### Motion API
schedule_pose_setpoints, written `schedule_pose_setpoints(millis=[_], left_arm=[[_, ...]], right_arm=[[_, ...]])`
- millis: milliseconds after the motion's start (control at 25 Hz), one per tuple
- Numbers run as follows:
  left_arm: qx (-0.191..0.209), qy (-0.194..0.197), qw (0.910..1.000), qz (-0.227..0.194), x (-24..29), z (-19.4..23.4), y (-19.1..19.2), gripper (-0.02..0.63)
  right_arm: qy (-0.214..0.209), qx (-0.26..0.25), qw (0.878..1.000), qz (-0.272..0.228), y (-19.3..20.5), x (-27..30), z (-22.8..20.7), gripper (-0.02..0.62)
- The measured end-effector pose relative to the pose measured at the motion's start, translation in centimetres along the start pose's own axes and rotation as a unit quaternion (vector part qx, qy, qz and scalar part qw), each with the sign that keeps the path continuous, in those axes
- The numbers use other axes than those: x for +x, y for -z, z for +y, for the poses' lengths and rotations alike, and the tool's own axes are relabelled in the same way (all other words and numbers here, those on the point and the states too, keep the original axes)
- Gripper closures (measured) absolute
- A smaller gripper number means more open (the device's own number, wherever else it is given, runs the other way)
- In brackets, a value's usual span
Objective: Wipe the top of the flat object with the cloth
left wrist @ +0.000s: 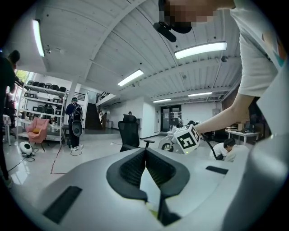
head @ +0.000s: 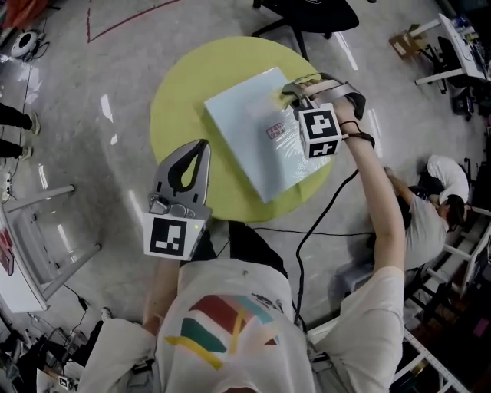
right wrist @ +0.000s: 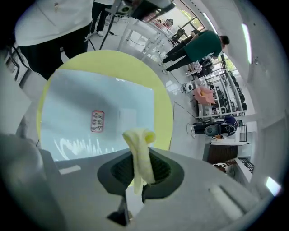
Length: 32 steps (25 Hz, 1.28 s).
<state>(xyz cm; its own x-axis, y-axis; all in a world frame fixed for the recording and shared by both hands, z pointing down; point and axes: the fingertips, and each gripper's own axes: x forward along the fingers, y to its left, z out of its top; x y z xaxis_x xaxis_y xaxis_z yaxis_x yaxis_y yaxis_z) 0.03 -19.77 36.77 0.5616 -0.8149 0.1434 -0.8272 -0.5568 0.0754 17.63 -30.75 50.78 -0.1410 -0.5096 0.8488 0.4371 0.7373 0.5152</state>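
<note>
A pale blue flat object [head: 265,138] with a small red-and-white label [head: 275,130] lies on the round yellow table [head: 176,100]. My right gripper [head: 295,87] hangs over its far right corner, shut on a yellow cloth [head: 282,95]. In the right gripper view the cloth [right wrist: 140,151] stands folded between the jaws, above the flat object [right wrist: 90,103]; I cannot tell whether it touches. My left gripper [head: 204,146] is over the table's near left edge, beside the flat object, its jaws closed with nothing held. Its own camera looks out level into the room, past the left gripper [left wrist: 145,152].
A black office chair [head: 314,15] stands beyond the table. A person [head: 433,199] sits on the floor at the right, beside a black cable [head: 322,207]. A white frame [head: 46,230] is at the left. People stand by shelves [left wrist: 72,122].
</note>
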Motion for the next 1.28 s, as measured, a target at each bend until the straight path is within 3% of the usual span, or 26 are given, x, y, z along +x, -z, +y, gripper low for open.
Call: schedule_pose_setpoints(millis=[280, 440, 600, 880, 1280], left_arm=[[-0.008, -0.025, 0.9987, 0.044, -0.1, 2.2, 3.2, 0.591], [0.018, -0.016, 0.9976, 0.065, 0.2, 1.9, 4.3, 0.591], [0.002, -0.016, 0.9975, 0.069, 0.3, 1.8, 4.9, 0.591], [0.004, -0.001, 0.9986, 0.053, 0.5, 1.3, 4.3, 0.591], [0.012, 0.014, 0.9993, 0.033, 0.3, 0.4, 2.6, 0.591]], right_arm=[[0.000, 0.006, 1.000, -0.009, 0.4, 7.5, -3.3, 0.569], [-0.029, -0.007, 1.000, -0.005, 0.5, 10.0, -2.2, 0.569], [-0.046, -0.010, 0.999, -0.009, 0.5, 9.7, -1.4, 0.569], [-0.098, -0.061, 0.993, -0.002, 0.3, 8.4, 1.1, 0.569], [-0.149, -0.071, 0.986, 0.003, 0.9, 4.3, 8.4, 0.569]])
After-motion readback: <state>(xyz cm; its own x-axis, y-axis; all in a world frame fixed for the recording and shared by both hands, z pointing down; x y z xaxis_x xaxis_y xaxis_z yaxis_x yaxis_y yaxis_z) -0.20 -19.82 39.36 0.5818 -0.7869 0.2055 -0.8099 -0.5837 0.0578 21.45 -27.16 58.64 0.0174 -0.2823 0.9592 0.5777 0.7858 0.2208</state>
